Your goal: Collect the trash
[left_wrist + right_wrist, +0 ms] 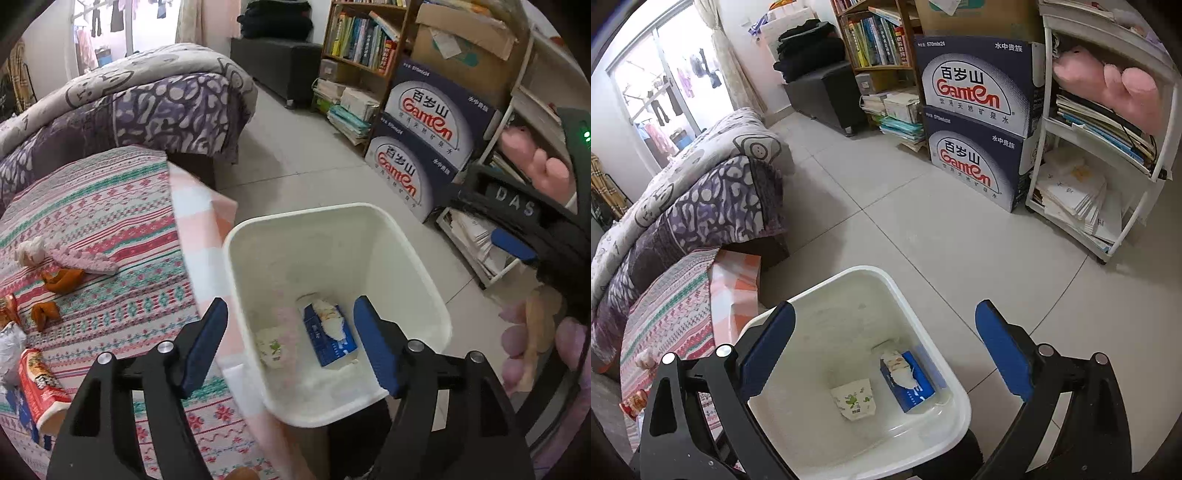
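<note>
Two hand-held grippers are poised over a white bin [934, 314] that stands on the tiled floor [960, 229] beside a low table draped in a striped patterned cloth [103, 221]. The left gripper [290, 343] is held above the bin's mouth with its blue-padded tongs apart and nothing between them. The right gripper [884, 347] is likewise spread wide and empty, angled down at the same opening; both appear placed there so that whatever is released falls inside.

At the bottom of the bin, a blue tissue pack [910, 380] with white tissue spilling from its slot and a small white paper packet printed in green [855, 400] are seen lying side by side.

More rubbish is left on the cloth, well apart from the bin: a red snack wrapper [38, 387], a crumpled white tissue [29, 251], two pieces of orange peel [64, 278] and a clear plastic bag [11, 347] at the frame's edge. Collection is judged part done, those items being the likely next targets.

Behind, stacked water cartons [975, 122], a bookshelf [875, 40] and a bed under a purple quilt [720, 192] are visible.
</note>
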Motion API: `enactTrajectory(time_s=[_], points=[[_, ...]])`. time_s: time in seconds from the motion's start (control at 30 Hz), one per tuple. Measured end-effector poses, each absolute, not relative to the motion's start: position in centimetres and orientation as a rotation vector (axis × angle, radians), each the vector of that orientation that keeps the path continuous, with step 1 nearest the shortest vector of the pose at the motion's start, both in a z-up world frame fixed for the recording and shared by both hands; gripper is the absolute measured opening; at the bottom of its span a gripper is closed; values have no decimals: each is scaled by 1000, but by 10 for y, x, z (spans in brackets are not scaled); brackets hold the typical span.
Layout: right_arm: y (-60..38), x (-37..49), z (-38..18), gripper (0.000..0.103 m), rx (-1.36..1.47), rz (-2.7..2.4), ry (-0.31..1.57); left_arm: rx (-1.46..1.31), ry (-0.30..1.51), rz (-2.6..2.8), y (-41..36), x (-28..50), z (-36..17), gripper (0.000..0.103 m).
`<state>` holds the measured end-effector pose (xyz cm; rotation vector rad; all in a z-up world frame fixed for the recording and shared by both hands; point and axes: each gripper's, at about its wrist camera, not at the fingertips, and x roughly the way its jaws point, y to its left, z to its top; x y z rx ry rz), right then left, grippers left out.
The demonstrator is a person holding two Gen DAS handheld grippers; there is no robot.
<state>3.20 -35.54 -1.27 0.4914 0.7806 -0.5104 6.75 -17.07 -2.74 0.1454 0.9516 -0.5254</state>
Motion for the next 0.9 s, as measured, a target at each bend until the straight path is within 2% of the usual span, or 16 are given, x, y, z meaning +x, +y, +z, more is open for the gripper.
enactTrajectory(time_s=[0.13,0.33,0.63,0.9], points=[[-338,36,-7,94,468,-469,782,143,954,-473,-151,69,-25,71],[-300,46,3,96,421,-379,798,134,945,-379,-113,69,-17,78],[-243,66,-9,96,330,-274,870,102,1031,-78,-33,80,-28,79],[-210,76,-12,96,263,-216,897,60,1088,95,7,92,-41,79]])
